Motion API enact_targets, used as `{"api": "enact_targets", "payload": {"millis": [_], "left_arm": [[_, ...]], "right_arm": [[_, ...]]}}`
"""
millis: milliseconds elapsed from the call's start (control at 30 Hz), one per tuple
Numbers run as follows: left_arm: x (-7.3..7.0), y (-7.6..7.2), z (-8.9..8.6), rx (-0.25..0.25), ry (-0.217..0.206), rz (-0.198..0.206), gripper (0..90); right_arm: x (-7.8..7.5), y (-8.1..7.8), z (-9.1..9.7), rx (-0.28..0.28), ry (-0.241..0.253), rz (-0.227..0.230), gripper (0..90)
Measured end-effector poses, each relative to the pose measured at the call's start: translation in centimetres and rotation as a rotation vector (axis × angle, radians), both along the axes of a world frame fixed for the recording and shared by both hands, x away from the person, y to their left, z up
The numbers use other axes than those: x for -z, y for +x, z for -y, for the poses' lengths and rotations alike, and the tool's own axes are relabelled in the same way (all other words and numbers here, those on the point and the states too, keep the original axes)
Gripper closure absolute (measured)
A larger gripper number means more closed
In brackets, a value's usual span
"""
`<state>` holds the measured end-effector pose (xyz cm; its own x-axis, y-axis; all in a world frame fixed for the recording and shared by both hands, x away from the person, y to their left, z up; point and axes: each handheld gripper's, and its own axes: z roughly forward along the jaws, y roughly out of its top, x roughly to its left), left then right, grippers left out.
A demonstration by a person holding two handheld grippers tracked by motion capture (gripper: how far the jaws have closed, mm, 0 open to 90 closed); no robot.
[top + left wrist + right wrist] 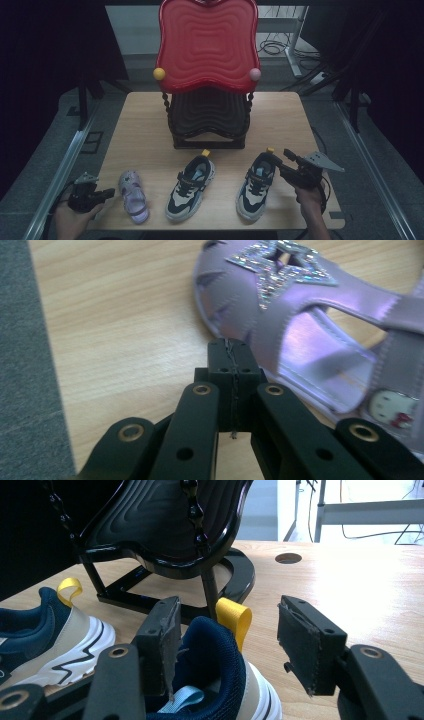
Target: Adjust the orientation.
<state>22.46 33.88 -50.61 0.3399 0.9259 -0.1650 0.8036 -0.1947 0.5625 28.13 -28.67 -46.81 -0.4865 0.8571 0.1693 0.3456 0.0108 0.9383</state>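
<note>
- Here, the right gripper (278,161) sits at the heel of the right sneaker (255,186), and its fingers (160,635) are spread wide apart.
- One finger is inside the shoe's opening and the other finger is outside, just beside the heel, so the heel's back wall is between them. They do not squeeze it yet.
- This looks like a good way to pick the shoe up, because the heel wall is stiff and easy to pinch.
- That sneaker stands on the wooden surface (145,130), near the front edge, with its heel toward the black and red shoe rack (207,75).
- It is dark blue and cream, with a thick white sole, a light blue lining and a yellow loop (235,617) at the heel.
- The left sneaker (191,187) looks the same and stands just beside it, likely so the two stay as a pair.
- The left gripper (107,194) rests near the left edge of the surface with its fingers (232,362) clenched tight on nothing.
- Its tip is just beside the purple sandal (133,196); whether it touches cannot be told.
- The sandal is shiny, with a sparkly silver star (280,265) on top and a small cartoon cat face on the strap.
</note>
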Motion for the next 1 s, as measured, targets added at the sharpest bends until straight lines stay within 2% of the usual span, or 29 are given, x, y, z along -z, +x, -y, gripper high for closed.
{"api": "enact_targets", "payload": {"millis": [100,267,567,700,1000], "left_arm": [[0.0,0.6,-0.2,0.003,0.004,-0.008,90.0],[0.3,1.6,-0.5,0.009,-0.016,-0.034,90.0],[0.2,2.8,-0.1,0.022,-0.054,-0.043,90.0],[0.1,3.4,0.1,0.024,-0.052,-0.044,90.0],[0.1,4.8,0.8,0.041,-0.053,-0.05,90.0]], "right_arm": [[0.0,0.0,0.0,0.001,-0.002,-0.001,43.1],[0.0,-0.1,0.0,-0.004,-0.015,0.008,42.3],[-0.1,-0.2,-0.1,0.0,-0.019,0.008,42.2],[-0.1,-0.2,-0.1,-0.003,-0.022,0.011,42.0],[-0.2,-0.5,-0.6,-0.034,-0.061,0.025,41.5]]}}
